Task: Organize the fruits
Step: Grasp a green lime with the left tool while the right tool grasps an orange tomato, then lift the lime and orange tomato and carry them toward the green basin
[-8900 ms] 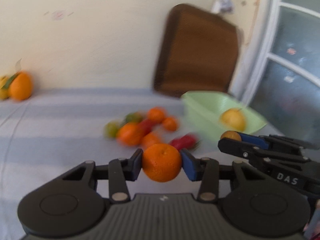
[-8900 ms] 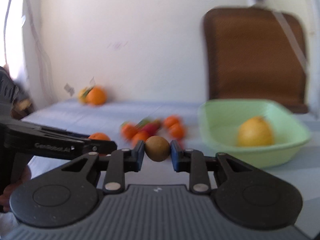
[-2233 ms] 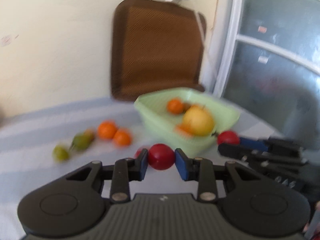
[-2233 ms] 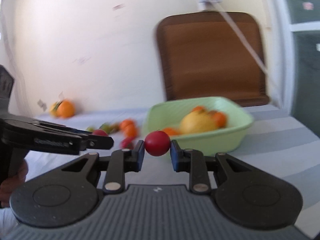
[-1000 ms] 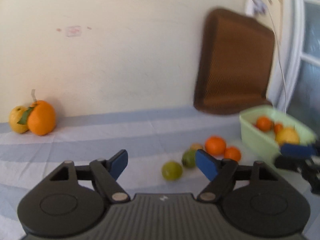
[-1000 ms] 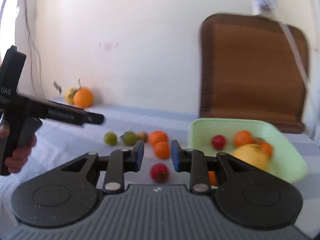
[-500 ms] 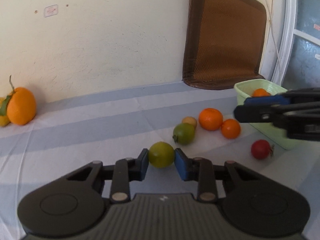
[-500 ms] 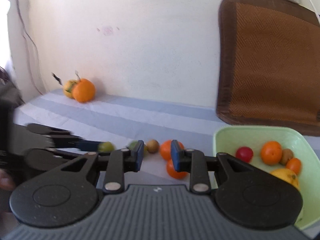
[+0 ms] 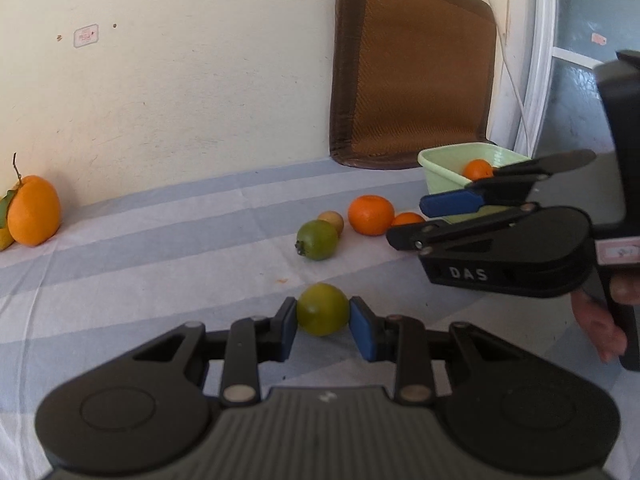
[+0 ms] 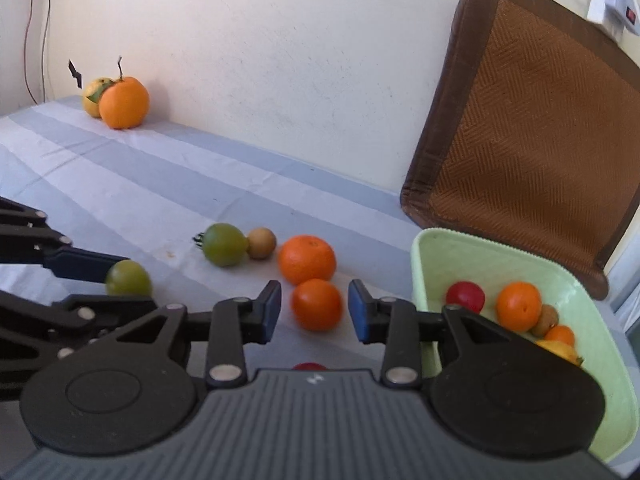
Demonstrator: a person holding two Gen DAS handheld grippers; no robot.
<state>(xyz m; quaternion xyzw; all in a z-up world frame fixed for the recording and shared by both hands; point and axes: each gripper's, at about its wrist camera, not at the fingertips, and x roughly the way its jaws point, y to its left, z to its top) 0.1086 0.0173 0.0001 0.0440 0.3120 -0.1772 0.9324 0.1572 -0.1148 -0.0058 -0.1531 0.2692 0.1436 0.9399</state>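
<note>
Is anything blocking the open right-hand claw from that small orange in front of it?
Nothing visible. The small round orange lies on the striped cloth between the open fingers of the right gripper, with clear space on both sides. A bigger orange sits behind it.

A round green lime [image 9: 322, 309] sat between the pads of the left gripper [image 9: 322, 322], both touching its sides, low over the striped worktop [image 9: 160, 248]. Loose on the cloth: a green stemmed fruit [image 10: 224, 244] touching a small brown one [image 10: 261, 243], a large mandarin [image 10: 307, 259], a smaller mandarin [image 10: 316, 304] between the parted fingers of the right gripper [image 10: 314, 312]. The pale green basin [image 10: 480, 252] at right held a red fruit [image 10: 465, 297], oranges [image 10: 519, 306] and a yellow fruit [image 10: 558, 349].
</note>
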